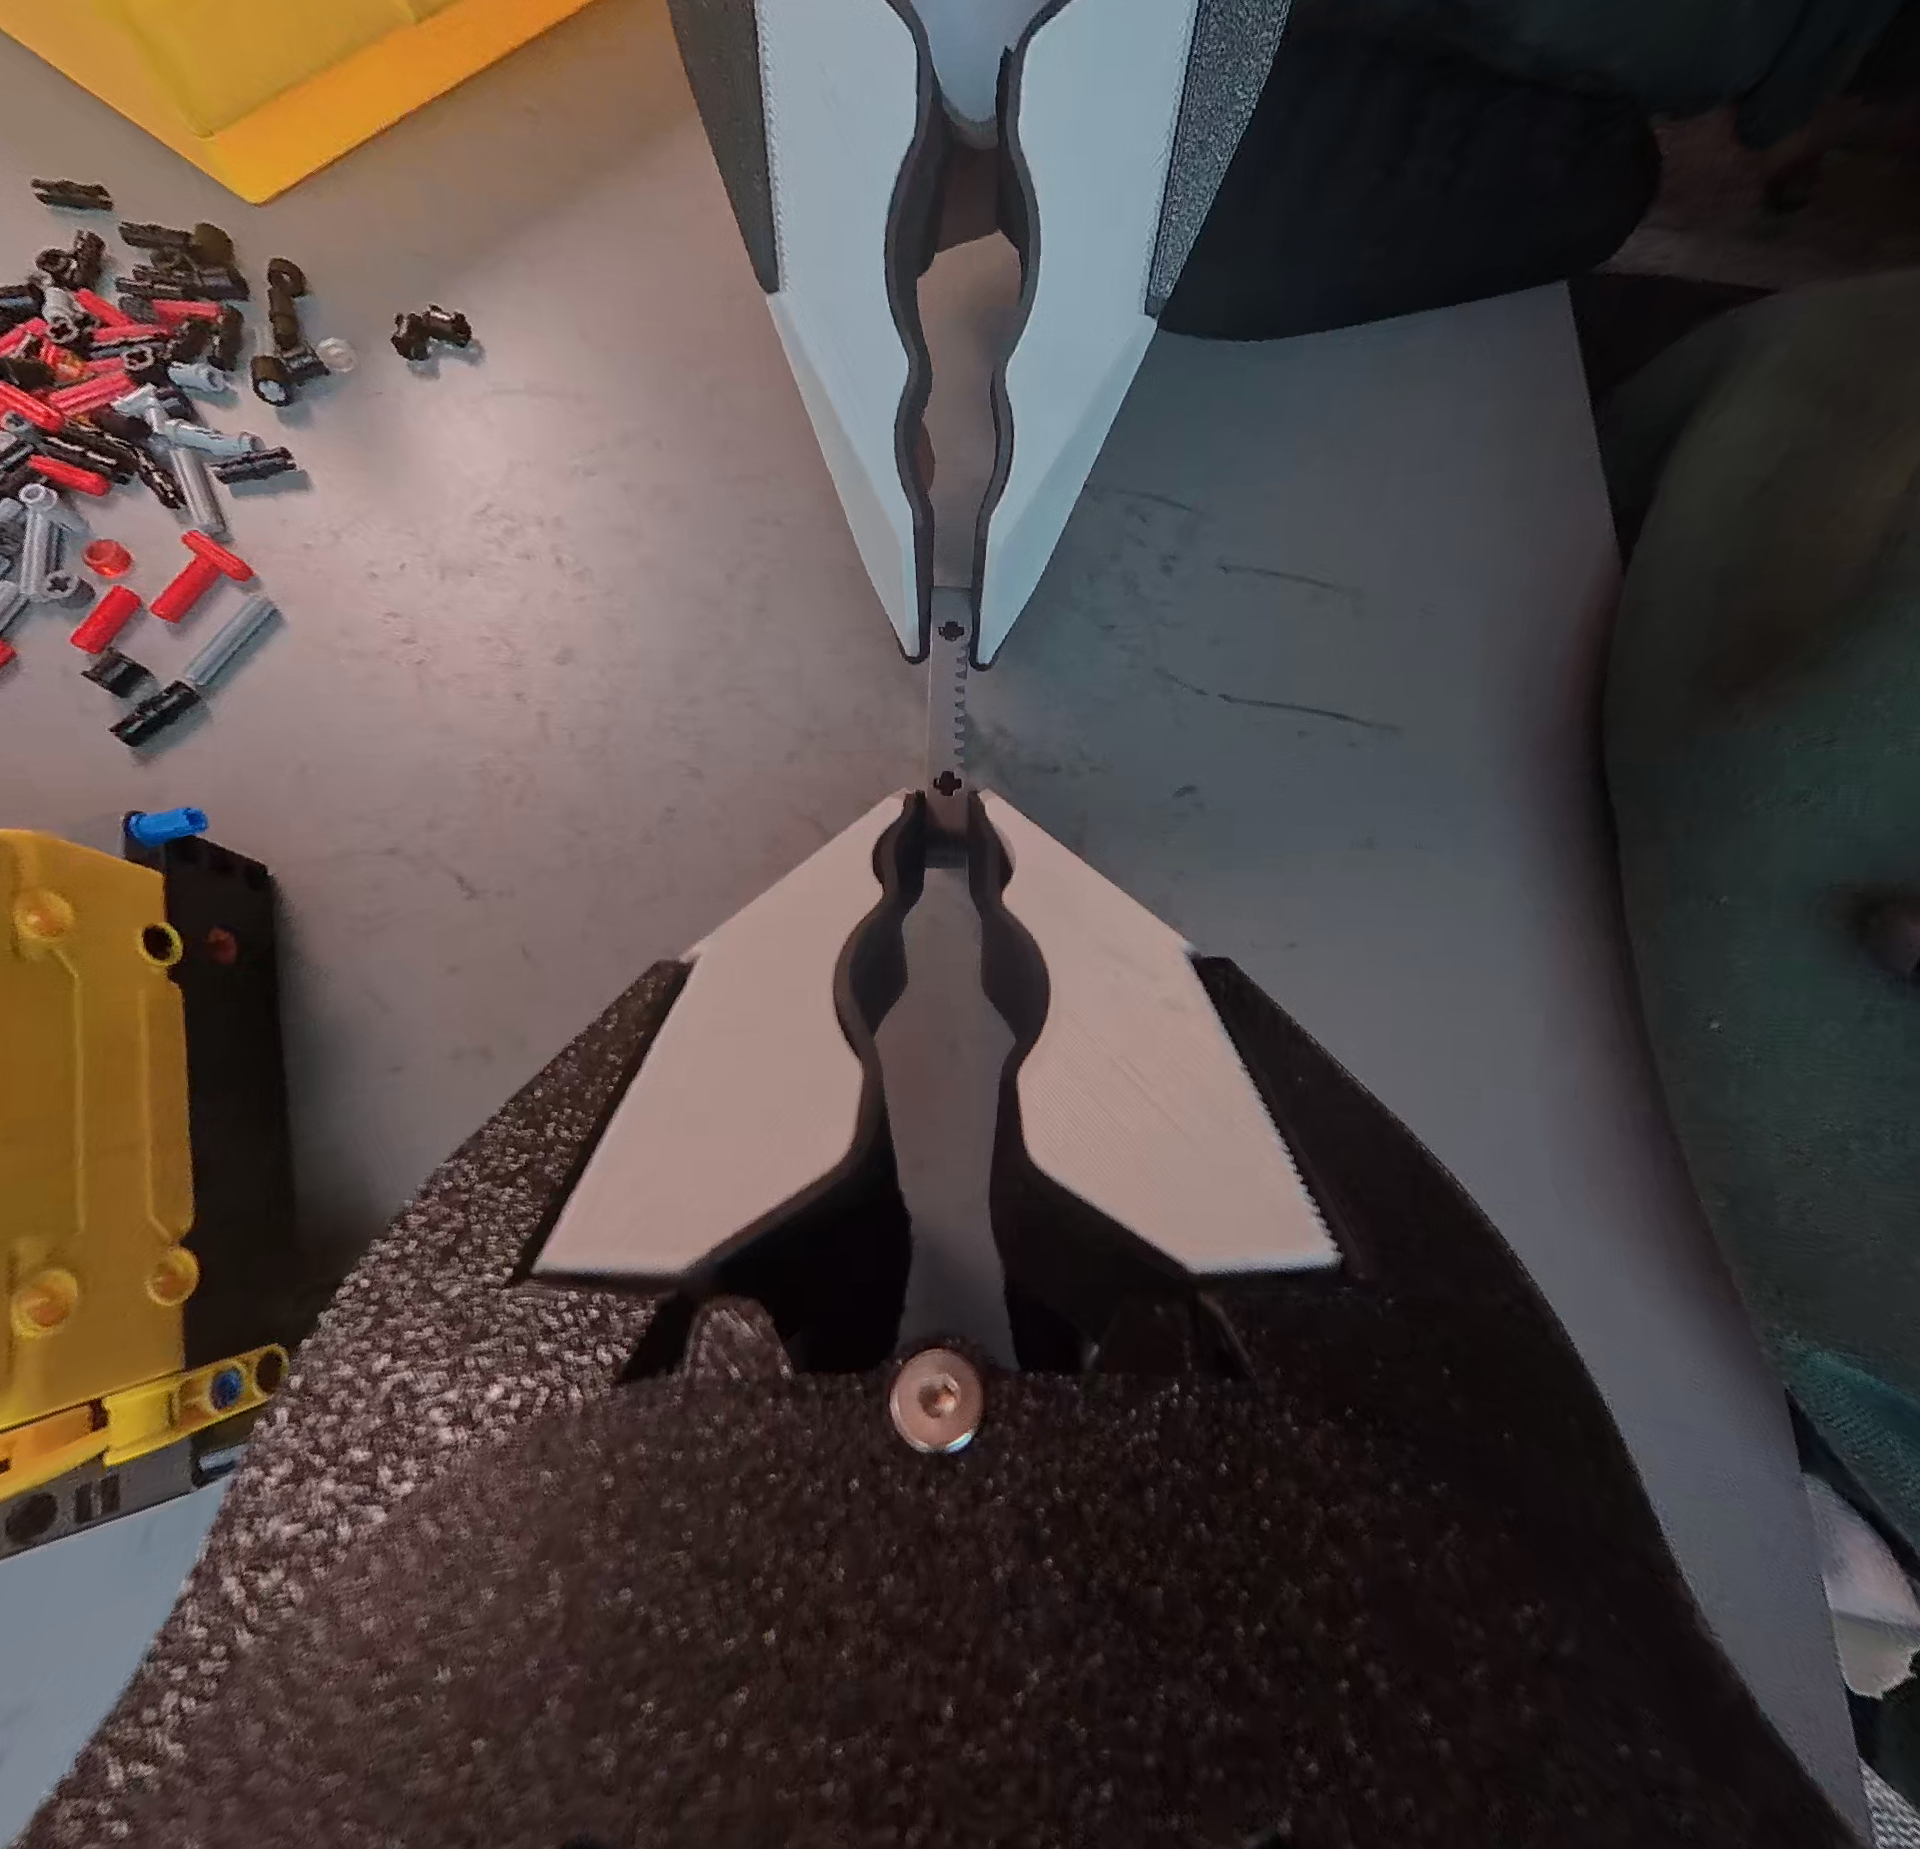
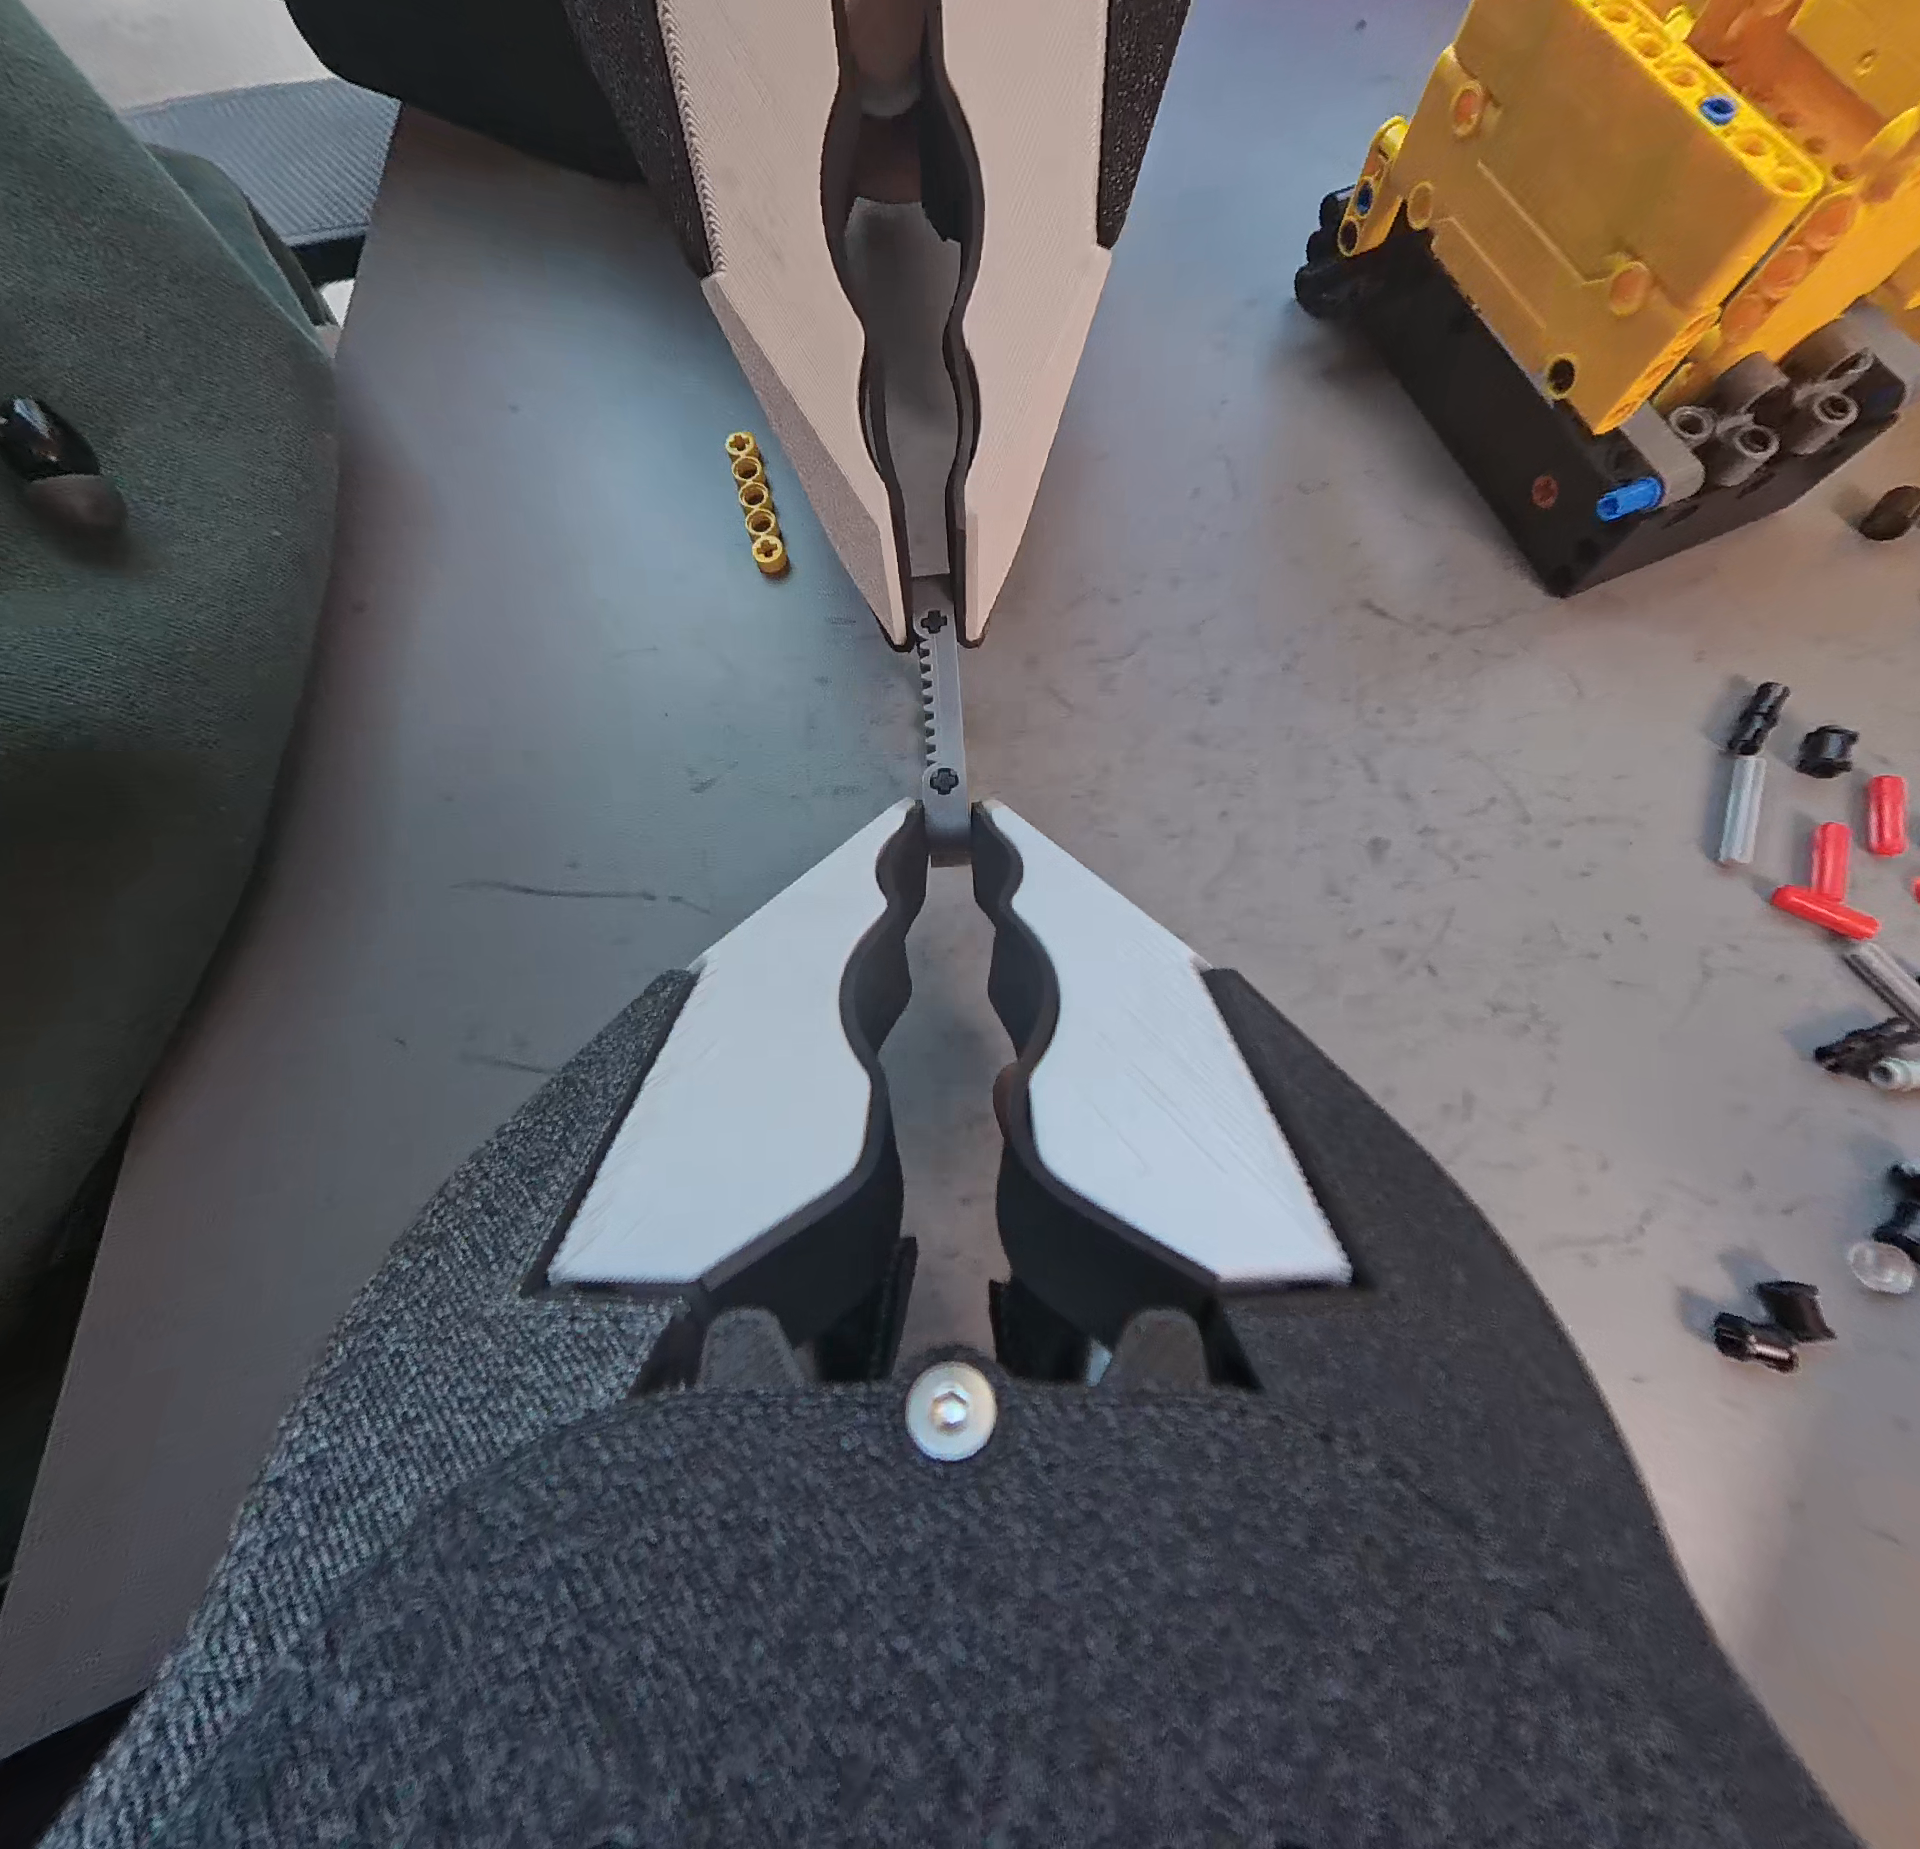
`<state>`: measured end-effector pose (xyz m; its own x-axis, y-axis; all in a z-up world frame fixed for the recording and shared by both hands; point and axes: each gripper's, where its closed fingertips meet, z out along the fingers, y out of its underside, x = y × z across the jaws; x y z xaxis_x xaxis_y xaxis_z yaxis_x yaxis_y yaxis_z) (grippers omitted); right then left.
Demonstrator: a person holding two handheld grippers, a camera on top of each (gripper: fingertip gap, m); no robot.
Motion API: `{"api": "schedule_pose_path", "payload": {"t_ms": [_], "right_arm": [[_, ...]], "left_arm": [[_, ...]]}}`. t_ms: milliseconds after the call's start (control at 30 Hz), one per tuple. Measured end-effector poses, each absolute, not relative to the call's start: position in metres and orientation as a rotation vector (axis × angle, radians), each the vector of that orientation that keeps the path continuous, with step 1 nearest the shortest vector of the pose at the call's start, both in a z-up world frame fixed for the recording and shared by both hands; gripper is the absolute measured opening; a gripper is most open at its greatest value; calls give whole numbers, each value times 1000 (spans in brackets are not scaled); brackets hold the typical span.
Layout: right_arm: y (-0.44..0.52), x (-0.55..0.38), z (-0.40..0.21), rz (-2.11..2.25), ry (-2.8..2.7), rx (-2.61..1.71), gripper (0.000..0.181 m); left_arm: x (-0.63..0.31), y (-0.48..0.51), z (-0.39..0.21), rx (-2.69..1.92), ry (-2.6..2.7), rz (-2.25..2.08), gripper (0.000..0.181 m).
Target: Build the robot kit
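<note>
Midair, left gripper and right gripper both pinching toothed rack, table edge nearby

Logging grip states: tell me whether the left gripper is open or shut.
Shut. The left gripper has its fingertips clamped on one end of the grey toothed rack; the right gripper pinches the other end.

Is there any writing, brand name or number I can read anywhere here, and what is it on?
None: no words, numbers or brand marks can be read in either view.
The grey toothed bar held by the left gripper and the right gripper bears only cross-shaped holes.
The yellow model, yellow beam and loose parts show no legible print.
</note>
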<state>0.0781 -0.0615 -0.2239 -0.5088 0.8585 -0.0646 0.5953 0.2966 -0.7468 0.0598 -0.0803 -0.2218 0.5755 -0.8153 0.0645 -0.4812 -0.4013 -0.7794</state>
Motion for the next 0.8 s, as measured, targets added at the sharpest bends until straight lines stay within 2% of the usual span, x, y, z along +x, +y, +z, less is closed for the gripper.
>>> {"api": "schedule_pose_path", "payload": {"t_ms": [800], "right_arm": [[-60, 73, -224, 1113, -2148, -1358, 9]], "left_arm": [[57, -78, -218, -2083, 918, -743, 7]]}}
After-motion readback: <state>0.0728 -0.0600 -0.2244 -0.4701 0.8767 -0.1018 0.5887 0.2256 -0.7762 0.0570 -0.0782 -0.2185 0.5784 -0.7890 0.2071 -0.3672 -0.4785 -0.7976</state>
